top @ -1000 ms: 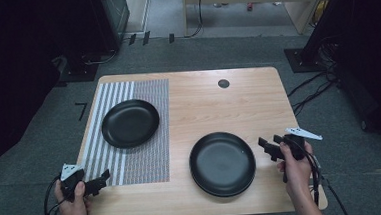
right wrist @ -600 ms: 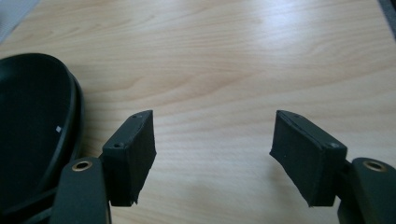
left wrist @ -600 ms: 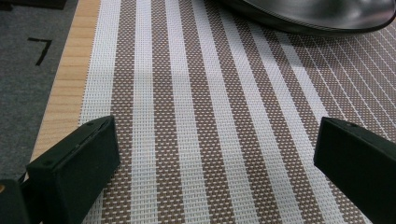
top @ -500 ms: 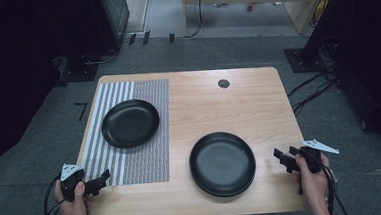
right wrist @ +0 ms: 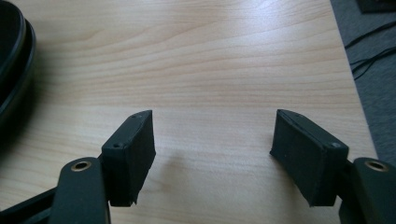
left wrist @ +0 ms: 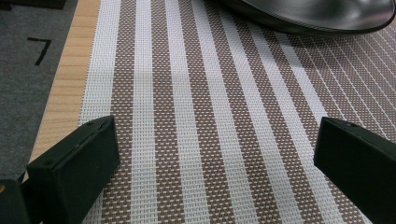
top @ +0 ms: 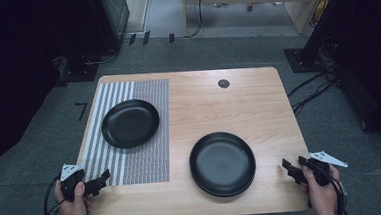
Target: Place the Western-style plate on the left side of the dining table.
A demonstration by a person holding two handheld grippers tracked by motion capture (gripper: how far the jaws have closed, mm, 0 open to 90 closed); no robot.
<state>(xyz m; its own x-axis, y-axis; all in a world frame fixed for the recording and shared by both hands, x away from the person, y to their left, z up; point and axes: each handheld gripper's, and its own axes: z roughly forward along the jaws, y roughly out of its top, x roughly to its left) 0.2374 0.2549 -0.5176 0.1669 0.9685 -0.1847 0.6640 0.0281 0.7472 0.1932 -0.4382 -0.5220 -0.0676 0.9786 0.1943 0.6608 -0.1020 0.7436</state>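
Note:
One black plate (top: 130,122) lies on a brown-and-white striped placemat (top: 146,160) at the table's left. A second black plate (top: 222,163) sits on bare wood at the front right; in the right gripper view its edge (right wrist: 11,70) shows two stacked rims. My left gripper (top: 102,179) is held at the front left corner, open, its jaws wide over the mat (left wrist: 201,116) with the plate's rim (left wrist: 308,14) farther ahead. My right gripper (top: 287,166) is at the front right corner, open over bare wood (right wrist: 212,126), right of the stacked plates and apart from them.
The wooden table (top: 218,106) has a round black grommet (top: 223,83) near its far edge. Cables (top: 312,90) run over the grey carpet to the right. A black tape mark (top: 82,110) lies on the floor to the left. Dark equipment stands at the back.
My right gripper has drawn back from the front-right plate's edge, toward the table's near right corner, jaws still open. The left gripper and both plates have stayed put.

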